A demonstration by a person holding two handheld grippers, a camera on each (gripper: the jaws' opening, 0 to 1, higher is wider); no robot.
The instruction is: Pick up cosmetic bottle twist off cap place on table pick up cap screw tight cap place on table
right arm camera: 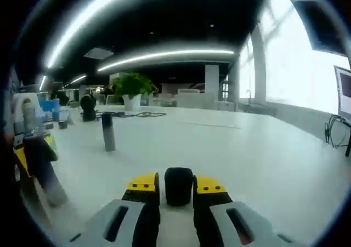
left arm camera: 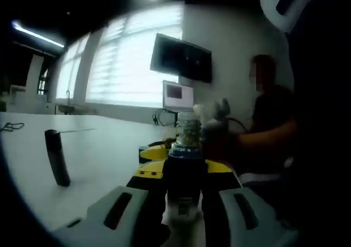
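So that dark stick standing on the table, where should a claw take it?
Around its middle, from the side, jaws level. The stick stands upright on the table, slim and straight-sided, with bare tabletop around it, so jaws can close across its width. For now the left claw holds the bottle and the right claw the cap.

Probably an office: long white table [right arm camera: 263,148], wall monitor [left arm camera: 181,58], blinds, strip lights.

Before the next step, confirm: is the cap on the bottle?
No. The bottle neck is bare, and the right fingers pinch the dark cap.
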